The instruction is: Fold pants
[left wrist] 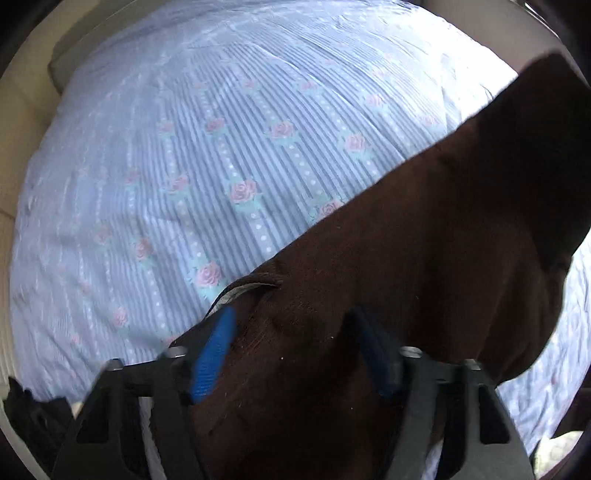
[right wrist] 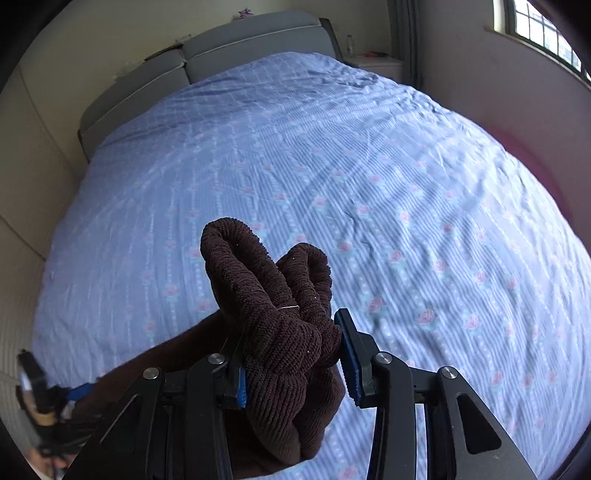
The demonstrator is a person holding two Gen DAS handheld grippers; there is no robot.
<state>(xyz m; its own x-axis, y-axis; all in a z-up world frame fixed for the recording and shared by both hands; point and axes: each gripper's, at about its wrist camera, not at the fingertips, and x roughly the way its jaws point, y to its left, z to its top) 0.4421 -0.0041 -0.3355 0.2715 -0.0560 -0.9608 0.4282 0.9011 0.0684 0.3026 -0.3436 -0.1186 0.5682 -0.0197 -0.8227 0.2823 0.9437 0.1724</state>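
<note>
The dark brown pants [left wrist: 424,266] stretch from my left gripper [left wrist: 295,332] up to the right, above the bed. The left jaws stand apart with the cloth draped between and over them; whether they pinch it is unclear. In the right wrist view my right gripper [right wrist: 291,354] is shut on a bunched, ribbed end of the pants [right wrist: 273,302], which sticks up in loops above the fingers. The pants run down and left from there towards the left gripper [right wrist: 74,397], seen small at the lower left.
A bed with a blue striped, rose-patterned sheet [right wrist: 332,166] fills both views. A grey headboard [right wrist: 221,48] stands at the far end. A window [right wrist: 543,26] and a nightstand [right wrist: 373,62] are at the far right. A beige wall [right wrist: 26,177] runs along the left.
</note>
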